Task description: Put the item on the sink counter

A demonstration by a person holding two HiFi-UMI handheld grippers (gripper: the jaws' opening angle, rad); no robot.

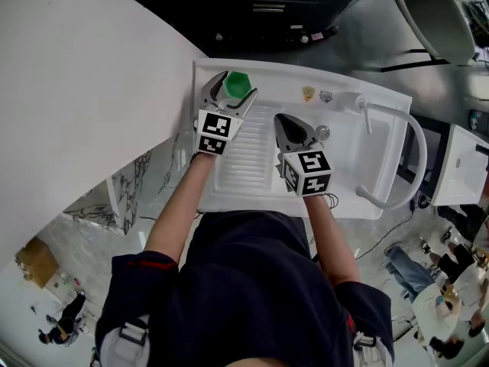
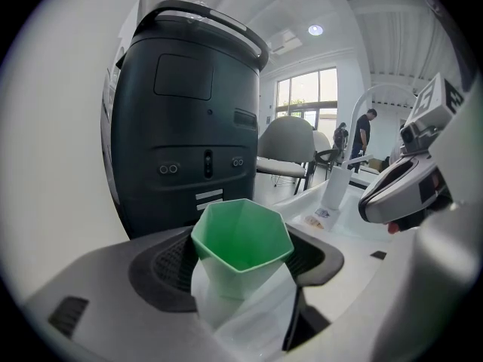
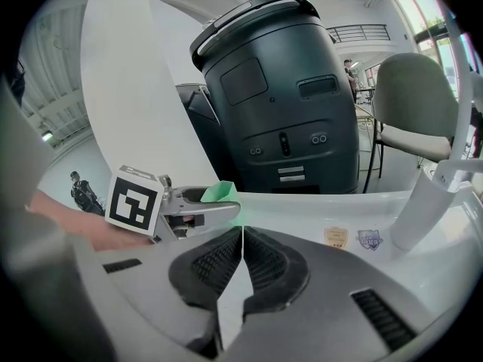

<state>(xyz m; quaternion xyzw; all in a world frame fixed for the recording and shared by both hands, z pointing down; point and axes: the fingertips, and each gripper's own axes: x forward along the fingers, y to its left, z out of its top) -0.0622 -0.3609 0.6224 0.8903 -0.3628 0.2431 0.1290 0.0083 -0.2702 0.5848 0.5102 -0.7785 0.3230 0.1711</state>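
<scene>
A green six-sided cup (image 1: 238,81) sits between the jaws of my left gripper (image 1: 234,89), which is shut on it over the far left corner of the white sink counter (image 1: 263,73). In the left gripper view the cup (image 2: 240,234) stands upright with its mouth open upward, pinched by the gripper (image 2: 243,266); whether its base touches the counter is hidden. My right gripper (image 1: 285,121) hovers over the ribbed drainboard (image 1: 243,155), shut and holding nothing, its pads (image 3: 260,259) pressed together. From the right gripper view the cup (image 3: 219,192) shows at the left.
A large dark drum-shaped machine (image 3: 275,100) stands just behind the counter. A curved white faucet (image 1: 399,150) arches over the basin at the right. Two small stickers (image 1: 308,93) lie on the counter's back rim. A white wall (image 1: 76,90) runs along the left.
</scene>
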